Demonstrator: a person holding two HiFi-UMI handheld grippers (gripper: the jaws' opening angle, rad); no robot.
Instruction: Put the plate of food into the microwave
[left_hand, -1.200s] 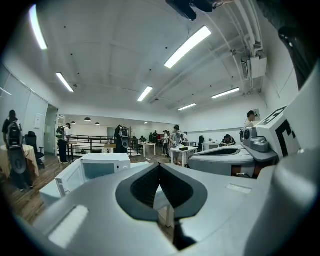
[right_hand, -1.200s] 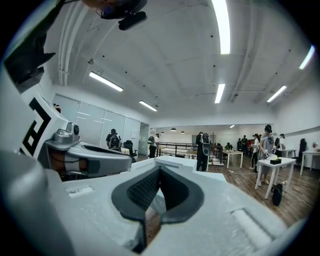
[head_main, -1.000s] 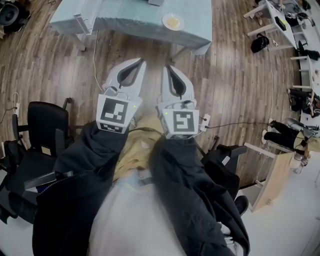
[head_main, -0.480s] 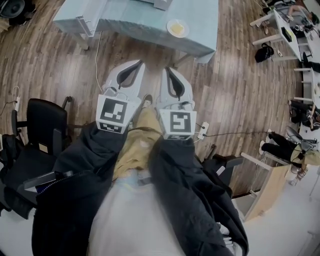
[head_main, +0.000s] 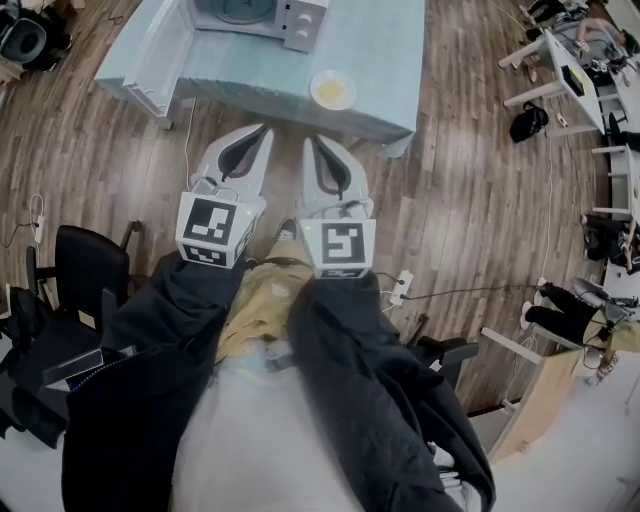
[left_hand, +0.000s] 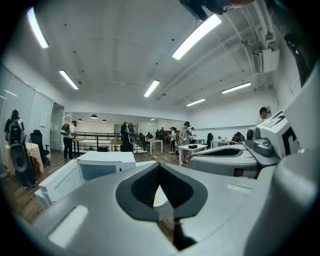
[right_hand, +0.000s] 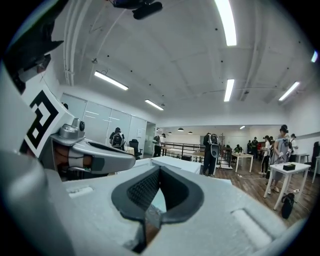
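Head view: white round plate of yellow food (head_main: 332, 90) sits on the pale blue-grey worktop (head_main: 380, 50), near its front edge, untouched, nothing on or around it. Behind it & to the left, at the back of the same worktop, is the white box microwave (head_main: 262, 12). Its front looks open, since a round turntable shows inside, but it's cut off by the top of the frame, so not 100% sure. Plate & microwave are apart, w/ bare worktop between.

Left gripper (head_main: 262, 130) & right gripper (head_main: 307, 140) are held side by side over the brown wood floor (head_main: 450, 180), pointing at the worktop but short of its edge. Neither is near the plate.

Left gripper view: jaws clenched tip to tip, nothing gripped. Only a bit of the pale plate shows far off thru the gap below the tips. Right gripper view: same, jaws pressed together, empty.

Progress, my read: approx. zero done on the plate itself. The person is only at the approach stage.

Left to do:
- close in on the worktop
- spread the jaws & take the plate by its rim, prob. w/ the right gripper as it lines up closer
- lift level so food doesn't slide
- carry back-left into the microwave cavity, set it on the turntable, let go
- poss. shut the door
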